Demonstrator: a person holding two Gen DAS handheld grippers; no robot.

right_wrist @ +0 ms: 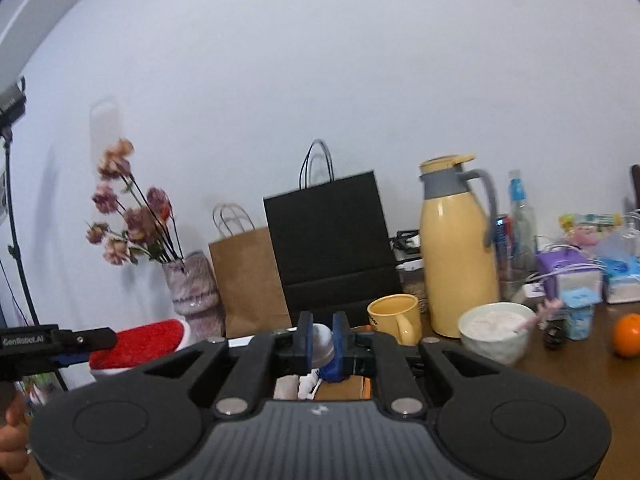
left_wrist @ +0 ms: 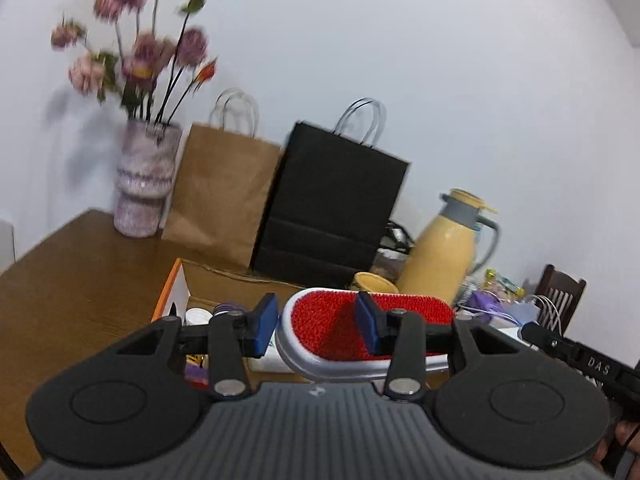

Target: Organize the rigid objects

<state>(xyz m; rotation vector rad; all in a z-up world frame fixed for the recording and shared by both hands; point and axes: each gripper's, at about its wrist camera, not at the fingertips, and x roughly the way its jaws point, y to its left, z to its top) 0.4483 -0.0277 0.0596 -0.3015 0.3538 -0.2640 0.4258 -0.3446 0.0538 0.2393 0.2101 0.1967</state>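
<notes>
My left gripper (left_wrist: 316, 318) is shut on a red lint brush with a white rim (left_wrist: 328, 336), its blue pads pressing on the brush's two sides. From the right wrist view the same red brush (right_wrist: 140, 340) hangs in the air at the left, above the table. My right gripper (right_wrist: 322, 330) is shut on a small white and blue object (right_wrist: 322, 346), mostly hidden by the pads. Below both grippers lies an open cardboard box (left_wrist: 224, 280) with an orange edge and several small items inside.
Along the wall stand a vase of flowers (left_wrist: 142, 184), a brown paper bag (left_wrist: 224, 196), a black paper bag (left_wrist: 328, 208) and a yellow jug (right_wrist: 456, 256). A yellow mug (right_wrist: 394, 314), a white bowl (right_wrist: 496, 330), an orange (right_wrist: 628, 336) and tissue packs crowd the right.
</notes>
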